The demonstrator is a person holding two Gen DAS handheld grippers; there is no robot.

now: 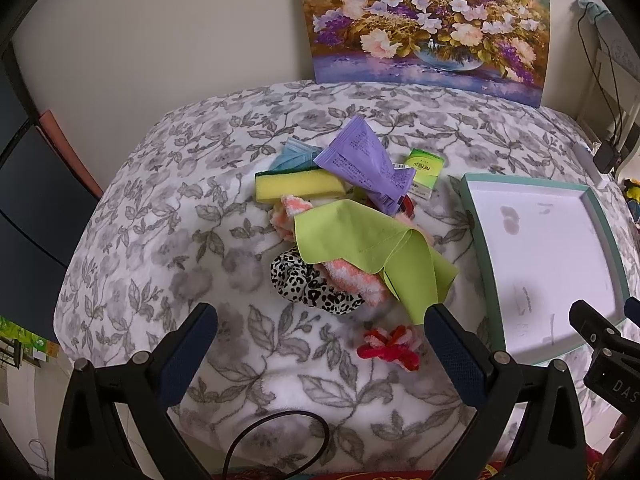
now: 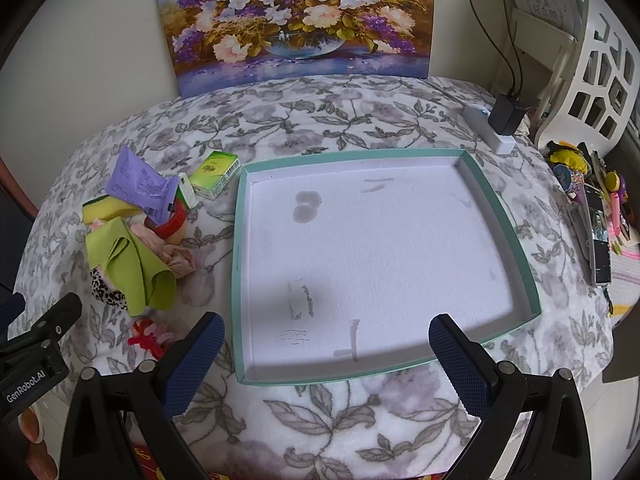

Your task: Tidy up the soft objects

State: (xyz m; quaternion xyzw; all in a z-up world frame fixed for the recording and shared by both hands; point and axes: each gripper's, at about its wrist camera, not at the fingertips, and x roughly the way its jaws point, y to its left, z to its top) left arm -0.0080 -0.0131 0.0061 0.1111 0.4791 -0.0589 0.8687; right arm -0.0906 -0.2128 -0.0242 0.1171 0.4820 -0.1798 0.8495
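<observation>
A heap of soft things lies on the floral blanket: a lime green cloth (image 1: 360, 248) (image 2: 132, 264), a yellow sponge (image 1: 298, 188) (image 2: 102, 208), a purple packet (image 1: 360, 156) (image 2: 140, 184), a leopard-print scrunchie (image 1: 308, 284) (image 2: 105, 292), a pink striped fuzzy cloth (image 1: 352, 280) and a red scrunchie (image 1: 390, 346) (image 2: 150, 338). My left gripper (image 1: 320, 340) hovers open just short of the red scrunchie, holding nothing. My right gripper (image 2: 326, 344) stands open over the near edge of the shallow teal-rimmed tray (image 1: 606, 224) (image 2: 236, 264), whose white floor is bare.
A green tissue box (image 1: 424, 170) (image 2: 214, 174) sits behind the heap. A flower painting (image 1: 424, 20) (image 2: 296, 20) leans on the wall at the back. A power strip with a black plug (image 2: 506, 120) lies at the far right, with phones and small toys (image 2: 592, 216) beyond.
</observation>
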